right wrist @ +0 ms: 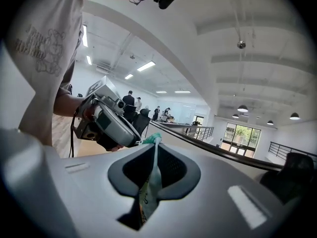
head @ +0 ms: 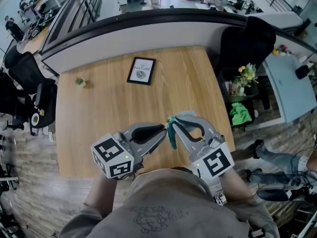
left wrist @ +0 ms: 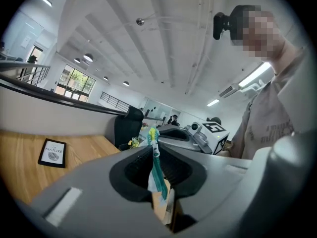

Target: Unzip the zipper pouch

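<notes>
Head view is showing the left gripper (head: 162,129) and right gripper (head: 175,125) meeting tip to tip above the wooden table (head: 99,118), with the teal zipper pouch (head: 171,133) hanging between them, clear of the wood. The left one is clamping the zipper tape by its slider (left wrist: 153,146). The right is pinching the pouch's other edge, probably bracing it for the pull. A framed print (head: 141,71) and small plant (head: 79,82) are sitting well apart, obstructing nothing.

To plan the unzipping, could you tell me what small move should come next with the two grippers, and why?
Probably draw the left gripper slowly away from the right gripper. Both are shut on the pouch, held over the table, and the zipper slider sits at the left jaws.
</notes>
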Available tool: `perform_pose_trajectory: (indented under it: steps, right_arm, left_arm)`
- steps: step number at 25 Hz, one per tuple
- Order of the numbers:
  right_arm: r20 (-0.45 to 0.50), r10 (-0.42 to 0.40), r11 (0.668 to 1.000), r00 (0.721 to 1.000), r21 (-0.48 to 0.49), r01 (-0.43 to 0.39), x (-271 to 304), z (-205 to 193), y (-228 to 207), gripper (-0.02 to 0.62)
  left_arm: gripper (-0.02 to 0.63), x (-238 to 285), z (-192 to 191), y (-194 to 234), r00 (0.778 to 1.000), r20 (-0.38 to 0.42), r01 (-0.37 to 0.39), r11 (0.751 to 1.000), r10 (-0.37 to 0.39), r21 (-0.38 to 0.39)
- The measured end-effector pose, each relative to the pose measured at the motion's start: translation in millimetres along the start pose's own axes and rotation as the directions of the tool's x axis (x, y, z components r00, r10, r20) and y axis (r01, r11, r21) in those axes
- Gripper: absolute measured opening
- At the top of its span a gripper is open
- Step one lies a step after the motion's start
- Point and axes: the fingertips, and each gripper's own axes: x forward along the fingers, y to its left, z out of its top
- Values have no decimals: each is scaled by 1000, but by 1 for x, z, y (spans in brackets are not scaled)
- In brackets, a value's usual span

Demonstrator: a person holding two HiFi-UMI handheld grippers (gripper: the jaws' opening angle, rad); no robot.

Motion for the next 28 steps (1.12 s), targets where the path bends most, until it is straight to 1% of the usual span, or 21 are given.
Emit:
perform_pose_trajectory:
  steps: [3, 6, 8, 11, 13, 16, 19, 22, 25, 27, 28]
  right_arm:
    - [-12, -31, 999, 999, 25, 32, 3, -4, -6, 25]
    - [-1, -93, 990, 996, 106, 93, 2, -5, -21, 25]
    - [-4, -132, 982, 991, 134, 131, 0, -6, -34, 25]
    - [-11, -183, 974, 983, 131, 183, -7, -8, -51, 25]
    - [-10, -226, 966, 974, 128, 225, -14, -10, -65, 25]
    - [-1, -286, 950, 958, 134, 283, -25, -14, -88, 25]
    - [-10, -283, 946, 959, 162, 281, -30, -18, -95, 25]
    - [-16, -272, 945, 962, 184, 270, -28, -22, -88, 25]
    - [-3, -270, 942, 963, 207, 264, -27, -17, -86, 25]
    - [22, -269, 941, 963, 220, 257, -27, -8, -88, 25]
    - [37, -269, 939, 963, 232, 253, -27, -2, -91, 25]
  left_arm:
    - [43, 4, -8, 5, 999, -40, -36, 999, 37, 24]
    - [43, 7, -21, 9, 992, -103, -65, 996, 71, 66]
    - [43, 6, -27, 10, 988, -127, -76, 994, 87, 82]
    - [43, 4, -34, 10, 981, -155, -96, 988, 115, 121]
    - [43, 1, -39, 9, 976, -179, -94, 984, 120, 152]
    - [43, -5, -47, 12, 972, -199, -95, 981, 128, 166]
    - [43, -11, -45, 17, 975, -170, -121, 984, 143, 133]
    - [44, -19, -42, 25, 973, -137, -168, 978, 184, 120]
    - [46, -27, -28, 31, 970, -58, -225, 964, 235, 143]
    - [51, -34, -14, 37, 961, 5, -276, 950, 278, 147]
    - [51, -38, -5, 41, 952, 39, -307, 942, 305, 139]
